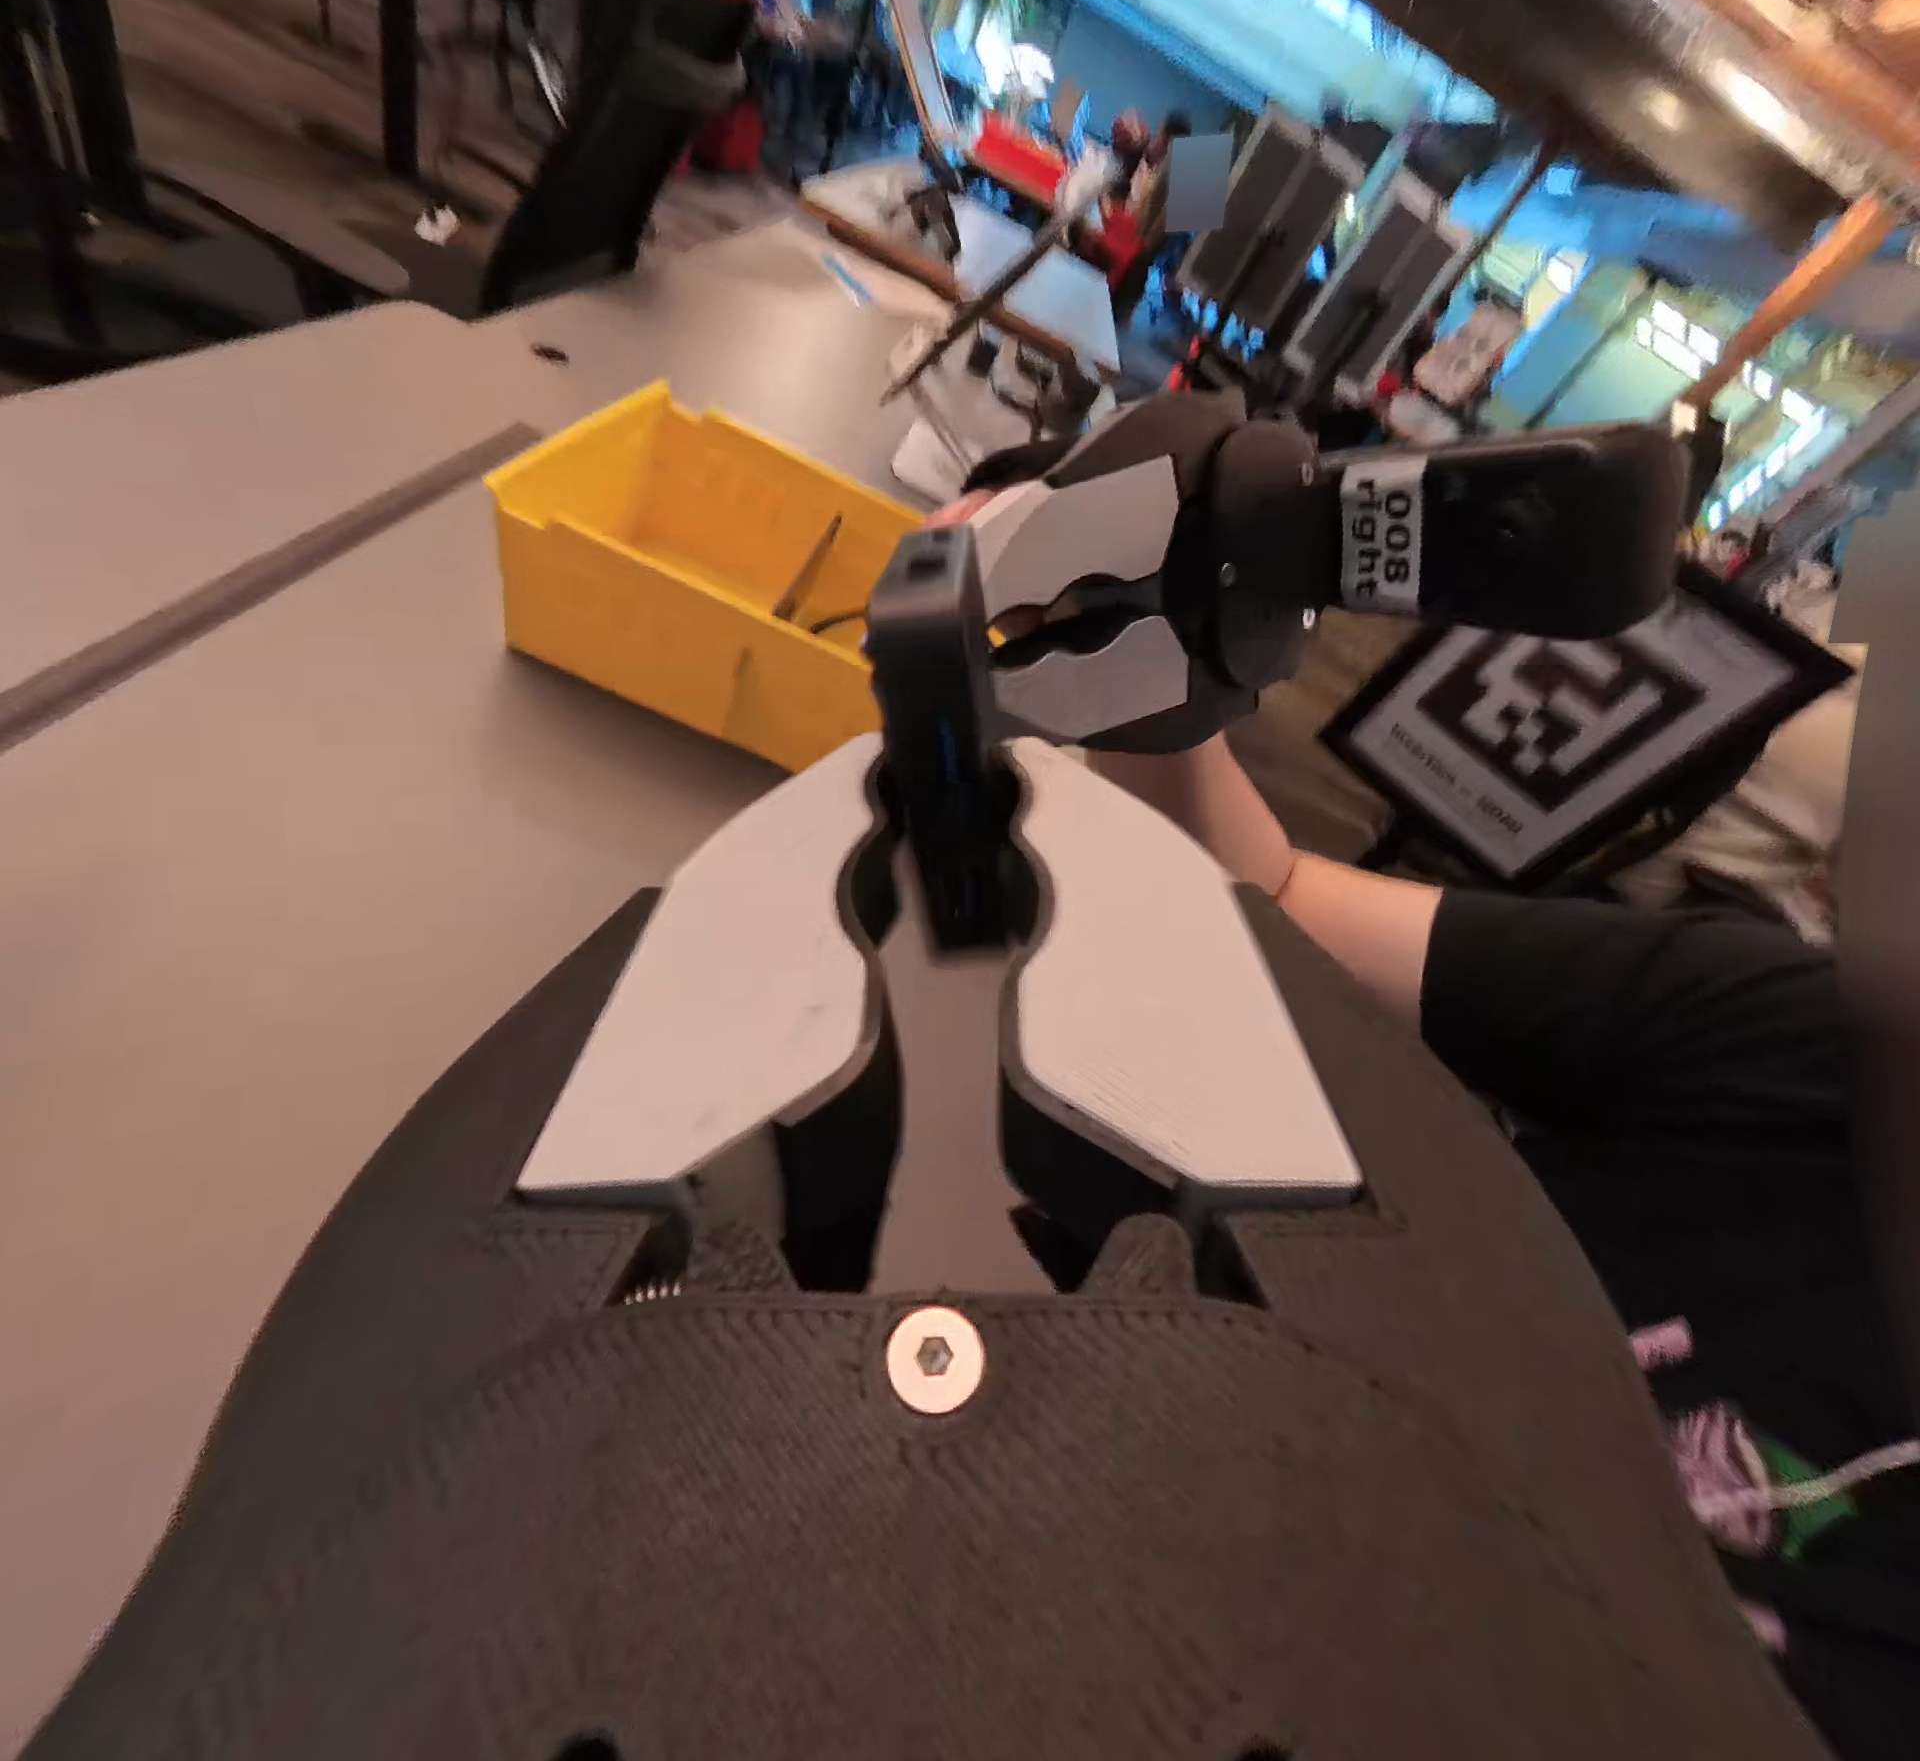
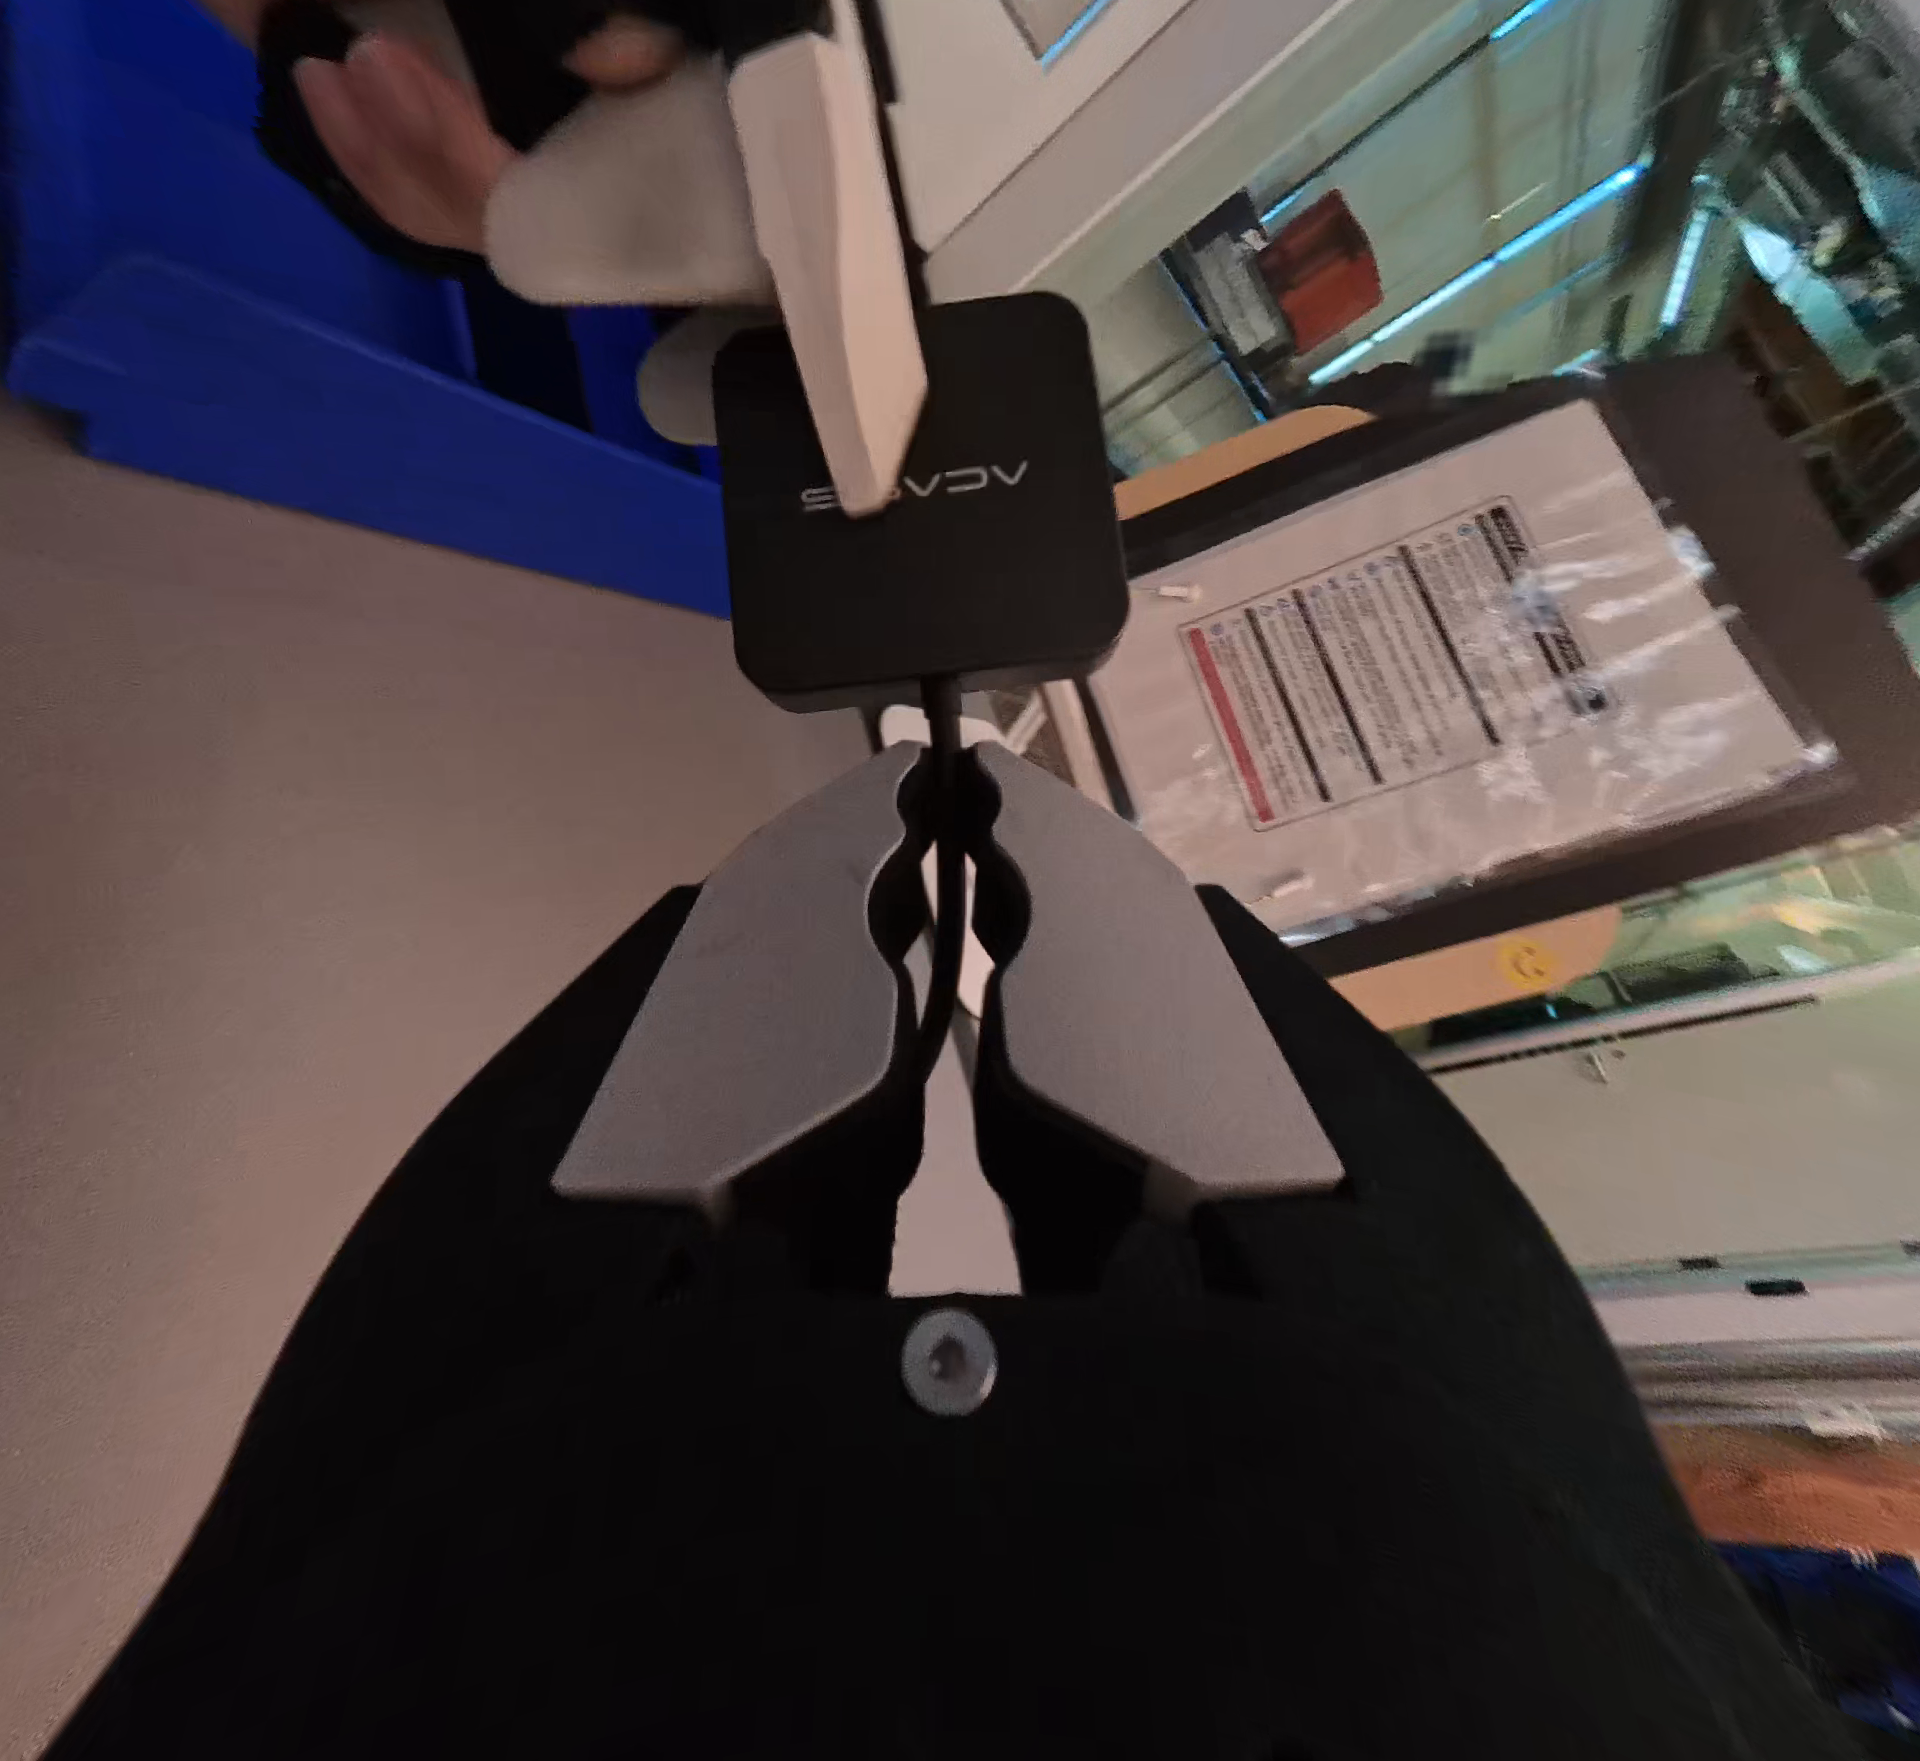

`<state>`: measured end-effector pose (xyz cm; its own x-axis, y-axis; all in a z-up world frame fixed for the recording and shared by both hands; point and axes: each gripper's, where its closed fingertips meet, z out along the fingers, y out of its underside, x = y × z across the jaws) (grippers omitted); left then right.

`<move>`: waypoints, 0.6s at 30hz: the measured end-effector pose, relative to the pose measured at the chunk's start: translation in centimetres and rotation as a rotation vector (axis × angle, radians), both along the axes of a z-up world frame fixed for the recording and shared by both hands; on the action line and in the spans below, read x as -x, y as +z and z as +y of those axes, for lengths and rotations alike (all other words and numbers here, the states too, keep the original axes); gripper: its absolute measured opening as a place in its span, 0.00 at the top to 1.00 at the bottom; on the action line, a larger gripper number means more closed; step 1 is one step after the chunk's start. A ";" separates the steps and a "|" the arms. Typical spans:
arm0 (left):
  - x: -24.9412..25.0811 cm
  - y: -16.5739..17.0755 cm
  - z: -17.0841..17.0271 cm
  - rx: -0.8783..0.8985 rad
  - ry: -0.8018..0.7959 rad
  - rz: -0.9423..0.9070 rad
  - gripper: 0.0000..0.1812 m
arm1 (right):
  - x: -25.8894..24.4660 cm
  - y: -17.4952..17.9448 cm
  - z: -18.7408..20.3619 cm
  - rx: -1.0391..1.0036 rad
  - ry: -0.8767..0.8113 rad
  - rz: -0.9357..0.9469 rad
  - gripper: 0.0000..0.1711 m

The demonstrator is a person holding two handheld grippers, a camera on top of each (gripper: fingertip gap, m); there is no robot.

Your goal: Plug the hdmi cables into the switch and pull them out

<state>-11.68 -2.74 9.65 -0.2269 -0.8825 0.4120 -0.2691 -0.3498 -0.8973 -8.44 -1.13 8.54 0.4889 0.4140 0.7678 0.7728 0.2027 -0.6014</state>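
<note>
The black square switch (image 2: 966, 568) is held up in the air above the table. My left gripper (image 1: 940, 755) is shut on the switch (image 1: 925, 641), which shows edge-on there. One of the left gripper's pale fingers (image 2: 842, 277) lies across the switch's face in the right wrist view. My right gripper (image 2: 948, 755) is shut on a thin black cable (image 2: 938, 890) just below where it enters the switch's edge. In the left wrist view the right gripper (image 1: 992, 646) comes in from the right, with its tips against the switch's side. The plug itself is hidden.
A yellow bin (image 1: 665, 568) stands on the grey table (image 1: 260, 828) behind the switch. A blue bin (image 2: 312, 381) stands at the table's edge. A black-and-white marker board (image 1: 1558, 714) lies at the right, and a person's arm (image 1: 1351, 911) reaches in from the right. The tips of one gripper are about 4 cm away from the tips of the other.
</note>
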 end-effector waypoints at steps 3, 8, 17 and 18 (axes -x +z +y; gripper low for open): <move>0.9 1.3 1.7 0.014 0.085 -0.058 0.83 | -4.1 2.7 0.3 -0.135 -0.111 -0.002 0.97; 3.3 3.1 3.8 0.086 0.134 -0.152 0.89 | -16.9 4.4 0.4 -0.298 -0.244 0.075 0.97; 4.3 3.1 4.9 0.097 0.138 -0.169 0.92 | -33.7 -8.6 0.5 0.108 -0.512 0.143 0.97; 4.3 3.0 4.9 0.099 0.137 -0.167 0.93 | -34.2 -10.0 0.6 0.175 -0.526 0.107 0.97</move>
<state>-15.94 2.19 12.68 -0.1805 -0.8667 0.4650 -0.0641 -0.4614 -0.8849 25.72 -0.54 -1.48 0.7351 0.2102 0.6445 0.6758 -0.3037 -0.6717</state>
